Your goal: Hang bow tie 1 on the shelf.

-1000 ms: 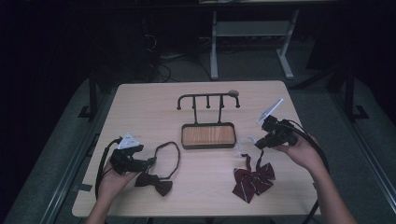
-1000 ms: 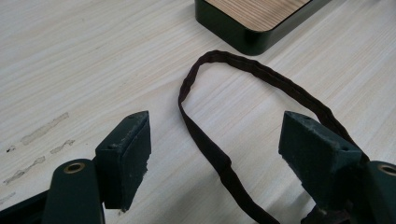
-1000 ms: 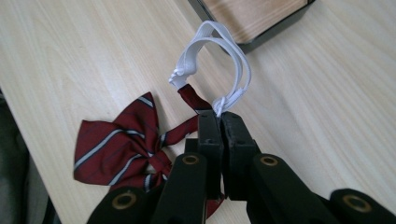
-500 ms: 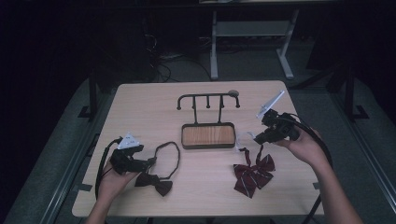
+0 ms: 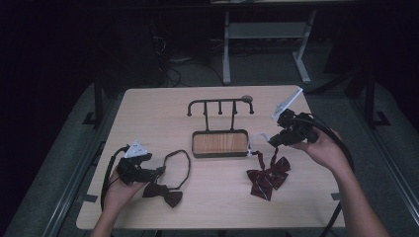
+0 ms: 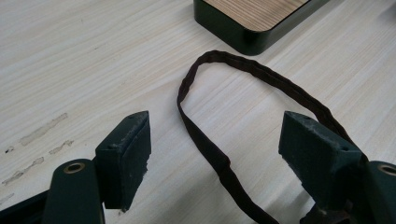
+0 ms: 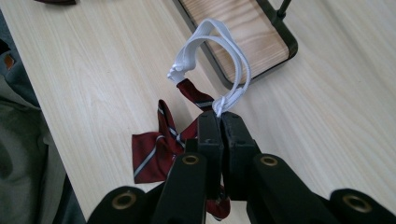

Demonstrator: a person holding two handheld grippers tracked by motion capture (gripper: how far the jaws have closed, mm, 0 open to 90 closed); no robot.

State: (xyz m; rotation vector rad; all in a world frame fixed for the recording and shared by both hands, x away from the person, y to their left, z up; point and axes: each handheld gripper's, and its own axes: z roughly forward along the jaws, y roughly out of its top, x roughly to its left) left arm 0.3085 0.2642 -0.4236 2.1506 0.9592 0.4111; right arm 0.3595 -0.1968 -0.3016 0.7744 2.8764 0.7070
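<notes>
Right gripper (image 5: 272, 139) clamped on the white elastic loop (image 7: 219, 60) of the red striped bow tie (image 5: 267, 176), lifted off the table (image 5: 148, 106) near its right edge beside the rack's wooden base (image 5: 220, 143); left gripper (image 6: 215, 154) wide over the dark bow tie's strap (image 6: 210, 149), near the front-left corner.

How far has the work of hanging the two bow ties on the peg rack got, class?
Done: nothing hangs yet; the rack's pegs are bare. In hand: the right gripper is shut on the white elastic loop of the red striped bow tie, whose bow lies on the table. Left: hook that loop over a peg, then the dark bow tie, whose strap lies between the open left gripper.
</notes>
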